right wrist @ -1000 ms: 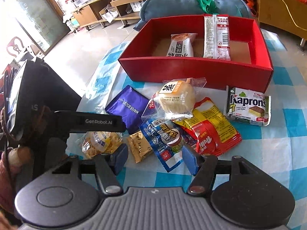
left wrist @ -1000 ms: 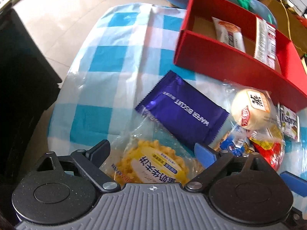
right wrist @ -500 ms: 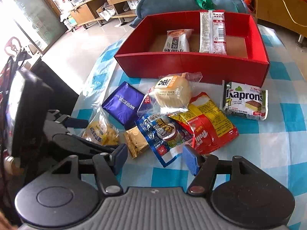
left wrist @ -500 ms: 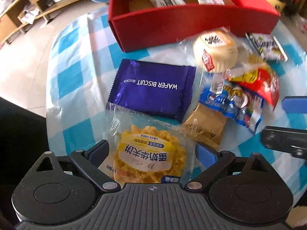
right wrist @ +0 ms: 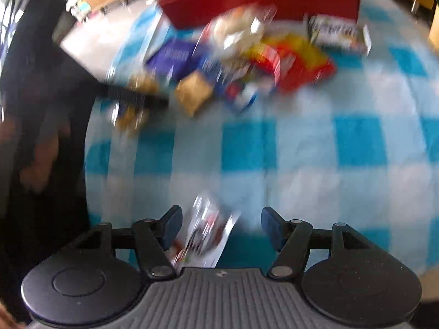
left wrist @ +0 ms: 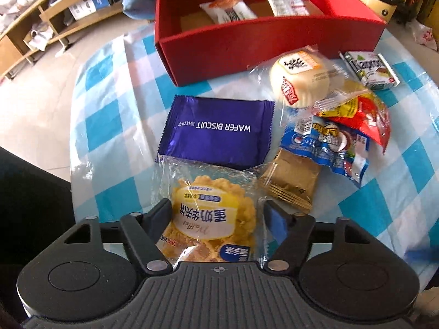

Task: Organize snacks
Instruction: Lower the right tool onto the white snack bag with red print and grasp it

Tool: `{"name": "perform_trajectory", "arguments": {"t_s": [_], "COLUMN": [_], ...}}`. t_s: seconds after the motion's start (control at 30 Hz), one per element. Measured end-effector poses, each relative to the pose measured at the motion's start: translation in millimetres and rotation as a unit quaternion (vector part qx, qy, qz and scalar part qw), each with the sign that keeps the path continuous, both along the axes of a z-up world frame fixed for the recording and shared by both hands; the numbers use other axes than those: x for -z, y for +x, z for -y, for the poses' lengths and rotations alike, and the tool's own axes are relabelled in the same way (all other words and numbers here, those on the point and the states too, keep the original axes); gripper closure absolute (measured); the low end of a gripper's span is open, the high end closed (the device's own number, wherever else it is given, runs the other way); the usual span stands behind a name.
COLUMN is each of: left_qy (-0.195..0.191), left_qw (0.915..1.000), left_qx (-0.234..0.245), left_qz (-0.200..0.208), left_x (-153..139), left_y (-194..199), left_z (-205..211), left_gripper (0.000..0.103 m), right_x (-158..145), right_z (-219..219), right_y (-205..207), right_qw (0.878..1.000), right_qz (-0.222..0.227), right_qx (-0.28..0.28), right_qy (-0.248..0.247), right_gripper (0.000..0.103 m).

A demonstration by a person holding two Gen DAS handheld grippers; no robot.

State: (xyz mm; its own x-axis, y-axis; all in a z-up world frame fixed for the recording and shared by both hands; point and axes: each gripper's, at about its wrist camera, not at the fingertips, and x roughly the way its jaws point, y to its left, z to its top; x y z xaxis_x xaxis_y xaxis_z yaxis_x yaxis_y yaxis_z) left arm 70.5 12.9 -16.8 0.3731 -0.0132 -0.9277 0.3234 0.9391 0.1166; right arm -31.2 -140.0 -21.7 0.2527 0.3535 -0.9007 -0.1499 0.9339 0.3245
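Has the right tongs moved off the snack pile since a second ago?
Yes. The right tongs have pulled back toward the near table edge: the red box and snack pile now sit farther up the blurred right-wrist view.

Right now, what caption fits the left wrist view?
Left hand-held gripper closing around a waffle packet, snacks and red box beyond.

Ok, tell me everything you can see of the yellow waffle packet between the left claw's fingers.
The waffle packet is a clear crinkly plastic wrapper holding a round, golden, ridged waffle under a yellow and white label with upside-down print. It lies flat on the checked tablecloth, its far edge overlapping the purple wafer biscuit pack. The left claw straddles it, its jaws having just been closing, with plastic against both fingers.
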Motion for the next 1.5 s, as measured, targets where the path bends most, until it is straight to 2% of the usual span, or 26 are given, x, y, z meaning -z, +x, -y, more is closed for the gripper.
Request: {"name": "perform_trajectory", "arguments": {"t_s": [0.17,0.33,0.43,0.47,0.53,0.57,0.6,0.63,0.7,0.77,0.83,0.93,1.0,1.03,1.13,1.2,1.27,1.33,1.4,1.5], "left_qy": [-0.02,-0.042,-0.06,-0.059,-0.058,-0.059,-0.062,-0.066,-0.069,-0.071,-0.075,-0.083,-0.085,-0.086,-0.088,-0.089,-0.089,-0.089,-0.088,-0.085], "left_qw": [0.9997,0.9988,0.9975,0.9975,0.9974,0.9972,0.9969,0.9964,0.9961,0.996,0.9957,0.9952,0.9951,0.9951,0.9951,0.9951,0.995,0.9949,0.9949,0.995], "left_qx": [-0.014,-0.021,-0.026,-0.028,-0.029,-0.03,-0.033,-0.035,-0.036,-0.035,-0.034,-0.025,-0.02,-0.017,-0.013,-0.011,-0.01,-0.01,-0.009,-0.015], "left_qz": [0.005,-0.012,-0.026,-0.028,-0.032,-0.034,-0.036,-0.04,-0.042,-0.041,-0.042,-0.045,-0.045,-0.045,-0.043,-0.043,-0.044,-0.046,-0.047,-0.051], "left_x": [-9,-10,-10,-8,-7,-7,-6,-6,-5,-6,-5,-7,-8,-8,-10,-11,-11,-11,-10,-7], "left_y": [2,4,3,4,3,3,3,3,3,3,3,3,2,1,-2,-2,-2,-2,-1,0], "left_z": [-7,-12,-15,-16,-16,-17,-19,-20,-21,-22,-22,-22,-21,-21,-20,-20,-20,-20,-21,-23], "left_gripper": [0.033,0.027,0.025,0.025,0.024,0.021,0.019,0.019,0.017,0.017,0.016,0.015,0.015,0.015,0.015,0.015,0.015,0.015,0.015,0.014], "right_x": [16,15,15,14,12,10,7,6,2,-7,-18,-25,-24,-22,-20,-16,-11,-4,2,15], "right_z": [-30,-45,-47,-47,-47,-44,-39,-32,-19,-17,-18,-31,-48,-56,-70,-78,-87,-93,-97,-100], "right_y": [-15,-9,2,3,8,12,17,23,33,32,23,5,-6,-10,-13,-11,-8,-4,0,7], "right_qw": [1.0,0.998,0.998,0.997,0.995,0.994,0.993,0.994,0.996,0.993,0.994,0.991,0.976,0.964,0.932,0.91,0.889,0.869,0.853,0.845], "right_qz": [-0.026,0.006,0.01,0.013,0.016,0.023,0.025,0.017,0.009,0.021,0.036,0.061,0.076,0.078,0.068,0.046,0.03,0.021,0.018,0.013], "right_qx": [-0.003,0.01,0.001,-0.009,-0.029,-0.035,-0.037,-0.031,-0.012,-0.004,0.001,-0.071,-0.169,-0.22,-0.326,-0.382,-0.427,-0.465,-0.491,-0.506], "right_qy": [-0.01,-0.055,-0.067,-0.073,-0.089,-0.104,-0.108,-0.102,-0.088,-0.114,-0.103,-0.096,-0.113,-0.126,-0.146,-0.157,-0.161,-0.17,-0.175,-0.171], "right_gripper": [0.046,0.046,0.045,0.047,0.062,0.065,0.073,0.076,0.074,0.07,0.066,0.062,0.062,0.062,0.062,0.061,0.061,0.052,0.046,0.041]}}
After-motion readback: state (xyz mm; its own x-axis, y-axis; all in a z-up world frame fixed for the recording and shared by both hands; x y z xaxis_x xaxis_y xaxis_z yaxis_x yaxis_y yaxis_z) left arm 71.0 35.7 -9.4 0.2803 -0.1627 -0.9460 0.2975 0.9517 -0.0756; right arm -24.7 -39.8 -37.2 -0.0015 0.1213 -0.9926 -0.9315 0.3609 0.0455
